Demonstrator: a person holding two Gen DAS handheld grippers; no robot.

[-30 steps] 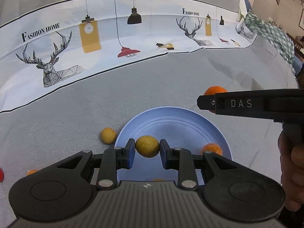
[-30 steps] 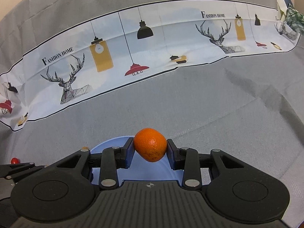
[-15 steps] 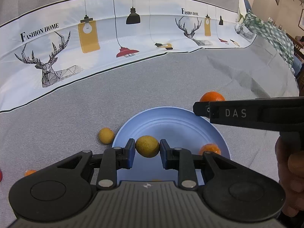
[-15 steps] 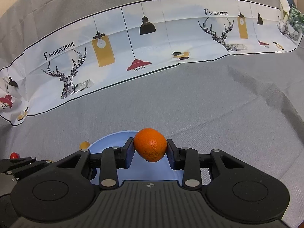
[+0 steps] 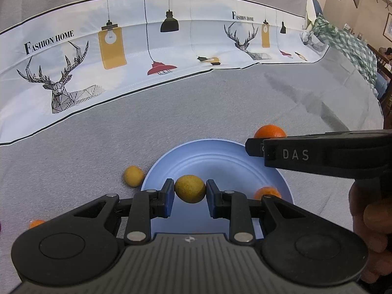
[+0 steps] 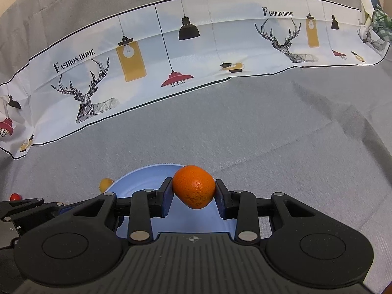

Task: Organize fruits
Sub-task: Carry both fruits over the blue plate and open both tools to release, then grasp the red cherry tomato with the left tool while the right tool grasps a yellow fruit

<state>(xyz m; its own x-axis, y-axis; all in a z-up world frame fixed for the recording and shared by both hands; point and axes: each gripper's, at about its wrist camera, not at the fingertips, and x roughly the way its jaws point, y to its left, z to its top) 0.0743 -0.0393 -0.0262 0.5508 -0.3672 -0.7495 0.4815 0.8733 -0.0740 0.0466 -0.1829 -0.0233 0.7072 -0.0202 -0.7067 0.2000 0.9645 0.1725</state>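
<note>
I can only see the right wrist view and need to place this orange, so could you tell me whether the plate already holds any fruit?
Observer: Yes, one small orange lies in the plate, near its right edge.
Operator: Thank you. What is the left gripper doing?
Observer: The left gripper is shut on a yellow fruit.
Operator: Is any fruit outside my view?
Observer: An orange fruit lies on the cloth, far left.

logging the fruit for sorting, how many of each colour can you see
orange fruits: 3
yellow fruits: 2
red fruit: 1
total: 6
</note>
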